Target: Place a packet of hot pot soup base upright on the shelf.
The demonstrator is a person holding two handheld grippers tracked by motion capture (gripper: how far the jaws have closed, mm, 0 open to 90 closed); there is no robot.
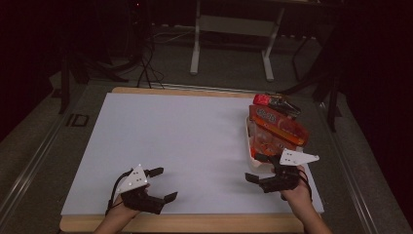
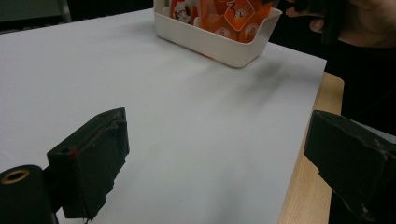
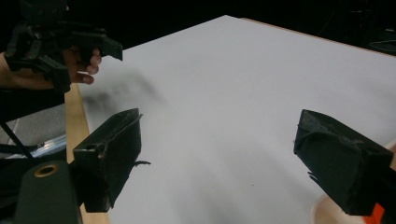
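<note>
White basket (image 1: 249,161) crammed with orange snack packets (image 1: 277,129), right hand-held gripper (image 1: 257,168) wide, empty, just beside.

A "3" on an orange packet (image 2: 238,11) in the white bin (image 2: 212,42).

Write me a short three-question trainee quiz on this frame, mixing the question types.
1. True or false: the white bin stands on the person's left side of the white sheet.
2. Which gripper is nearer the bin? A) left gripper B) right gripper
3. Fill in: the bin holds ______ snack packets.

Key: 1. False: it stands on the right side. 2. B: the right gripper is just in front of the bin's near end, fingers apart with nothing between them. 3. Orange.
</note>
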